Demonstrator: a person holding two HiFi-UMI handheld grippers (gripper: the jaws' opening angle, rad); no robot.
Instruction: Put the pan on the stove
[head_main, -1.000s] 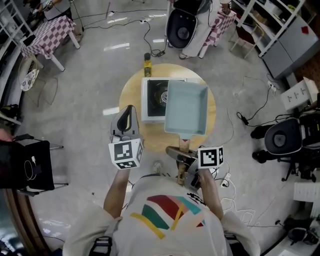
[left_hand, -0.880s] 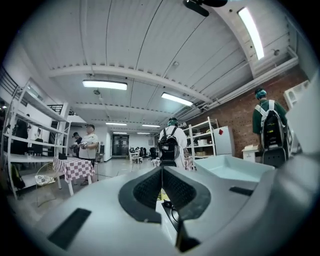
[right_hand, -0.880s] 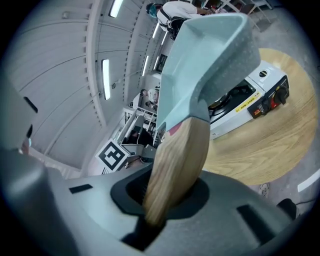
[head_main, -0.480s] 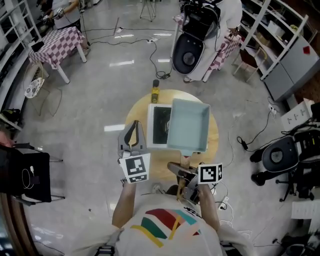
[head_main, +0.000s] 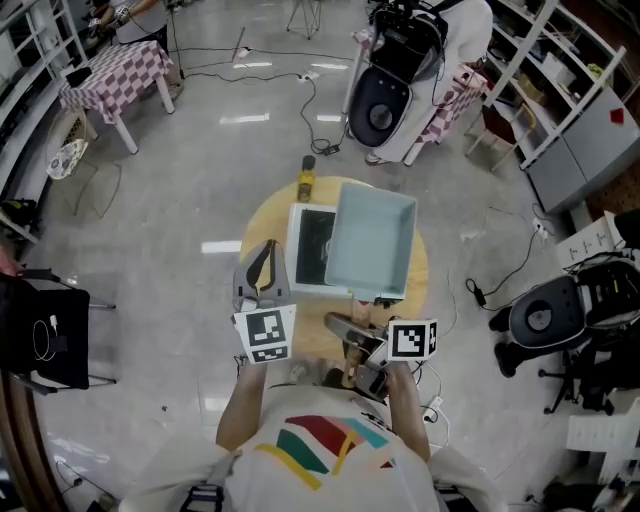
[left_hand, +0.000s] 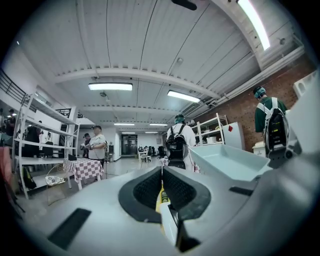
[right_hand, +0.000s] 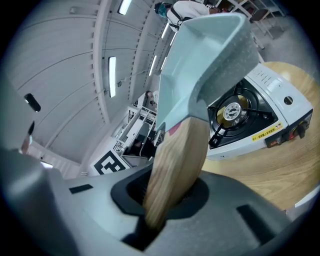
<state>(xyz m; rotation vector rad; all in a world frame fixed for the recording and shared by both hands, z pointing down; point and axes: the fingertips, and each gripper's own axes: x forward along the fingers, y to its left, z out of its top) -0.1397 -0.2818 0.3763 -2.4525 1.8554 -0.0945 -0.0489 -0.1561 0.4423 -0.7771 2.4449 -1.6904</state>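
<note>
Locate the pan, a pale blue-green square vessel, at centre frame in the head view, held in the air and overlapping the right part of the stove. In the right gripper view, find the pan at upper centre, tilted and clear of the stove, with the burner ring exposed below and to the right. Trace the wooden handle down from the pan body into the right gripper at lower centre. Read these jaws as clamped onto the handle from both sides. In the head view, find the same right gripper just below the pan. Find the left gripper left of centre, beside the stove and touching nothing. In the left gripper view, read the left gripper as closed, pads together, nothing gripped. Beyond the pads, spot a yellow bottle. In the head view, find that bottle at the top edge of the round wooden table, just above the stove.
</note>
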